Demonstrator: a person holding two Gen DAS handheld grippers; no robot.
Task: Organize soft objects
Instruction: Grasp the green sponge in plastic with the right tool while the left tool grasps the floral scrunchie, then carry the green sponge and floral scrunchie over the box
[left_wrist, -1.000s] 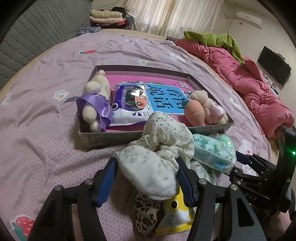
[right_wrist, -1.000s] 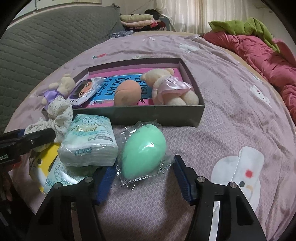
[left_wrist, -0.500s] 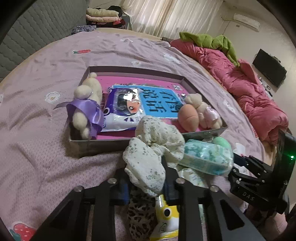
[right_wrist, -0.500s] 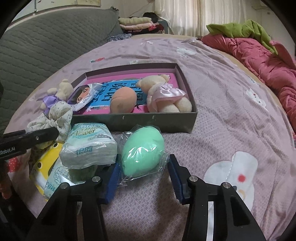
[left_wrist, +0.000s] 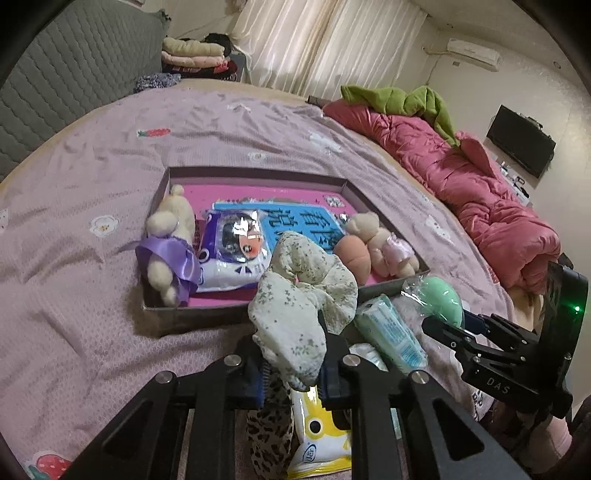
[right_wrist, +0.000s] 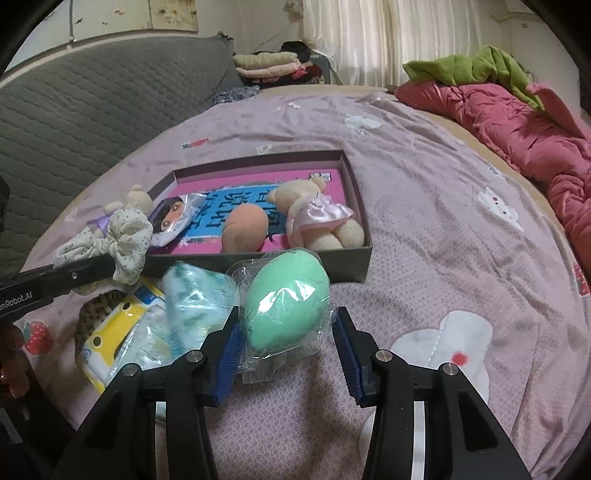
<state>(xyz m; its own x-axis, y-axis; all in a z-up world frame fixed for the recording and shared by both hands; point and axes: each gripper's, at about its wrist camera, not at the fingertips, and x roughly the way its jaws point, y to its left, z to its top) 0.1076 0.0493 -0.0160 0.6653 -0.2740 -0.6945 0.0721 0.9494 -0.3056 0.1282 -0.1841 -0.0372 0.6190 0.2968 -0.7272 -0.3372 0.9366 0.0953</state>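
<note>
My left gripper (left_wrist: 291, 373) is shut on a cream floral scrunchie (left_wrist: 301, 299) and holds it above the bed, just in front of the grey box (left_wrist: 192, 317); the scrunchie also shows in the right wrist view (right_wrist: 122, 243). My right gripper (right_wrist: 286, 350) is shut on a green egg-shaped sponge in clear wrap (right_wrist: 286, 306), lifted off the bed near the box's front wall (right_wrist: 332, 264). In the box lie a bear with a purple bow (left_wrist: 170, 243), a bear in a pink dress (right_wrist: 317, 218), a peach sponge (right_wrist: 245, 229) and a cartoon packet (left_wrist: 236, 247).
A green tissue pack (right_wrist: 195, 295), a yellow packet (right_wrist: 118, 325) and a leopard-print cloth (left_wrist: 269, 435) lie on the purple bedsheet in front of the box. A red quilt (left_wrist: 480, 192) lies along the right side. A grey headboard (right_wrist: 92, 99) stands at the left.
My left gripper closed on the scrunchie and raised it. My right gripper closed on the green sponge and lifted it toward the box.
</note>
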